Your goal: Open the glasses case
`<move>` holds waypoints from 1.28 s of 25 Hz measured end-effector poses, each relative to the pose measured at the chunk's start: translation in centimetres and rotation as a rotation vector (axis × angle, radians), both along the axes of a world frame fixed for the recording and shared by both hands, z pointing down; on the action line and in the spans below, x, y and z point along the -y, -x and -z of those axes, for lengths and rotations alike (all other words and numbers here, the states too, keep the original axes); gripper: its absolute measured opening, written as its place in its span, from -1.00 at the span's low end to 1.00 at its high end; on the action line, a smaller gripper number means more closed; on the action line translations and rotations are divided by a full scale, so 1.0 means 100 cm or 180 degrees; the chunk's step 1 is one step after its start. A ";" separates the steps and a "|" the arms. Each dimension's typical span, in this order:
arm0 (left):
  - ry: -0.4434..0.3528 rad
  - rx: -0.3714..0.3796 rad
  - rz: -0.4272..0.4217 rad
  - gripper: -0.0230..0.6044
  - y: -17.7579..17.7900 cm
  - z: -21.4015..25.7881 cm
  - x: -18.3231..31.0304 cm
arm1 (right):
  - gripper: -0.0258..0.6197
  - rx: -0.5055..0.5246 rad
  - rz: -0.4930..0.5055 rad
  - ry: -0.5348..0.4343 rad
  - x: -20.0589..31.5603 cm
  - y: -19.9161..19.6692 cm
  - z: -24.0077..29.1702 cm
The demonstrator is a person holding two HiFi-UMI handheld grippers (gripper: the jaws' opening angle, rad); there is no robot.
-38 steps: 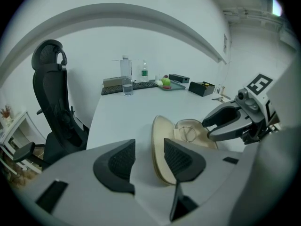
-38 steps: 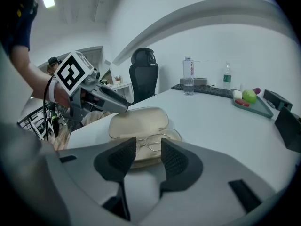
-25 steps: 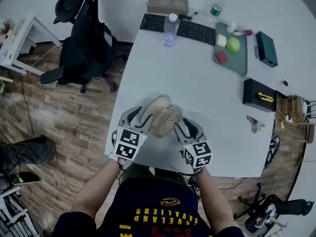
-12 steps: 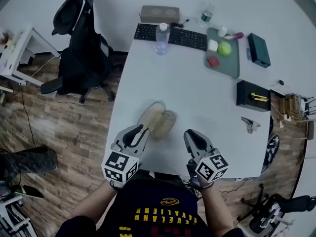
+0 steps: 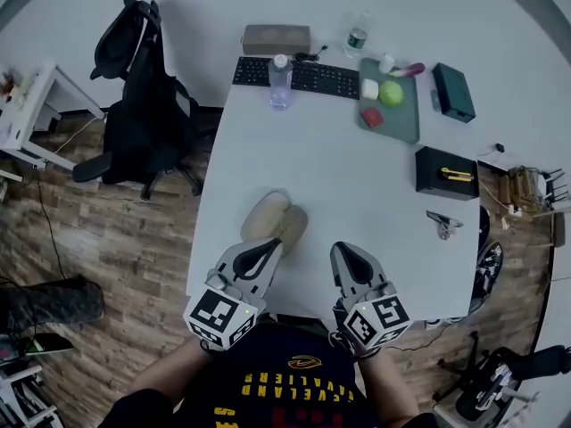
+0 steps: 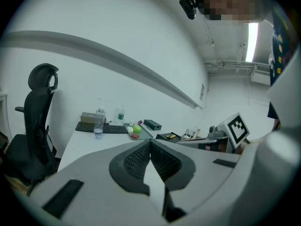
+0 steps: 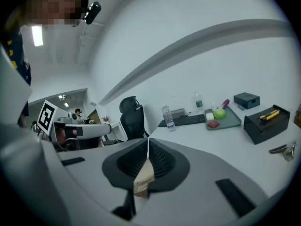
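Glasses case [image 5: 275,219] lies open, with both grippers clear of it.
The beige case sits near the front left edge of the white table [image 5: 357,172], its two halves spread apart, so the opening looks done to me. The left gripper [image 5: 270,247] and right gripper [image 5: 343,251] hover just short of it, each with jaws pressed together on nothing. Little seems left to do.

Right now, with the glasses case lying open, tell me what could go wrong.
The glasses case lies near the table's left edge; a nudge could send it to the floor. The left gripper, jaws shut, hangs right above its near end, so a careless drop could knock it or flip it closed.
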State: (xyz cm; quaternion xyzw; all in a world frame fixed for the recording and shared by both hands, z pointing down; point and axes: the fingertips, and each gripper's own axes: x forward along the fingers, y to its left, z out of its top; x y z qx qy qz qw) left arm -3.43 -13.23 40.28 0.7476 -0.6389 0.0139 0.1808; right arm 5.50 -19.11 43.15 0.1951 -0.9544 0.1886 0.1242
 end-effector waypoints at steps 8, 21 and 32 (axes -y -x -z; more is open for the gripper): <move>-0.0002 0.0018 0.0001 -0.88 -0.001 0.002 -0.001 | -0.86 0.0084 0.0020 -0.0230 -0.006 0.001 0.022; 0.0022 0.0021 0.0004 -0.88 0.003 0.000 -0.004 | -0.86 0.0029 0.0061 -0.0317 -0.013 0.006 0.023; 0.0035 0.0020 -0.0012 -0.88 0.002 0.000 -0.004 | -0.86 0.0035 0.0108 -0.0319 -0.017 0.008 0.027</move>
